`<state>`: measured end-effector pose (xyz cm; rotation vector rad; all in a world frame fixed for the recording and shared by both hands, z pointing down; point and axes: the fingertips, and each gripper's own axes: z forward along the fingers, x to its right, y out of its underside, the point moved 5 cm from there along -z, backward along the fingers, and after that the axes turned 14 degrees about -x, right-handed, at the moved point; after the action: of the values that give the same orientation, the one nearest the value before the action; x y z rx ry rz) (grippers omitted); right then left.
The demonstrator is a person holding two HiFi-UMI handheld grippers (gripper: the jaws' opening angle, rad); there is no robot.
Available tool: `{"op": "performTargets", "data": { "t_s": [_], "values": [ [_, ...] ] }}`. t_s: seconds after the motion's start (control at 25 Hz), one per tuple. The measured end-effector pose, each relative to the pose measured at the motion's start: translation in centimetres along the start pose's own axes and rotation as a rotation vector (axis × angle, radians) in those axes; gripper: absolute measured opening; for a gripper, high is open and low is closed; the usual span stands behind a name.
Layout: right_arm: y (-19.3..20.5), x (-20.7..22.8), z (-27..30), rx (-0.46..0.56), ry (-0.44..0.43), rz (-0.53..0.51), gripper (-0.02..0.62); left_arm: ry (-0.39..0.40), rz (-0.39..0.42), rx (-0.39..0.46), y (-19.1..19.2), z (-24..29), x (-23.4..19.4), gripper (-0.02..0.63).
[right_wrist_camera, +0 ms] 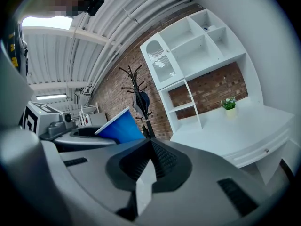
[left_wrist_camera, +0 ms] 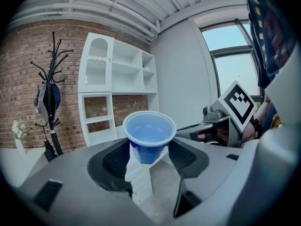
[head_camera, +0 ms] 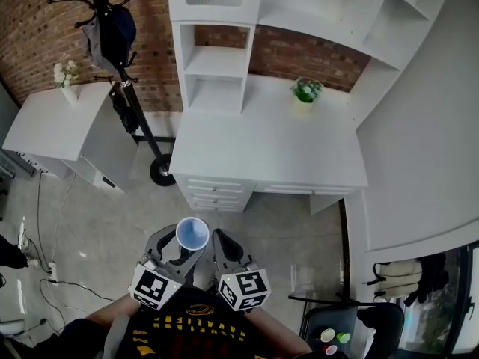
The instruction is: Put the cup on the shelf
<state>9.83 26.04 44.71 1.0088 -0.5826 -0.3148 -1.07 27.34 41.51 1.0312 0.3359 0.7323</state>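
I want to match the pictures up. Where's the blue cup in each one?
Head view: blue cup low centre, mouth up.
Left gripper view: cup in the centre, clamped in the left gripper.
Right gripper view: cup left of centre, tilted, beyond the jaws.
Shared landmark: white shelf unit, in all three views.

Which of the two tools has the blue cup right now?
The left tool: its jaws are closed on the blue cup. The right tool has its jaws together with nothing between them.
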Motion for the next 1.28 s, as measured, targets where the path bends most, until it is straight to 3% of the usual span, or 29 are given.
{"op": "performTargets", "data": {
  "t_s": [0.24, 0.68, 1.28],
  "values": [
    [-2.2, 1.7, 2.5, 0.003, 0.063, -0.007, -0.006, 0.048, 0.007, 0.021, -0.8, 2.7, -3.3, 0.259],
    [-7.4, 3.1, 11.6, -0.011, 0.147, -0.009, -0.006, 0.124, 0.025, 0.057, -2.5, 7.5, -13.7, 0.259],
    [-10.2, 2.3, 21.1, -0.113, 0.212, -0.011, -0.006, 0.221, -0.061, 0.071, -1.7, 10.8, -24.4, 0.259]
  ]
}}
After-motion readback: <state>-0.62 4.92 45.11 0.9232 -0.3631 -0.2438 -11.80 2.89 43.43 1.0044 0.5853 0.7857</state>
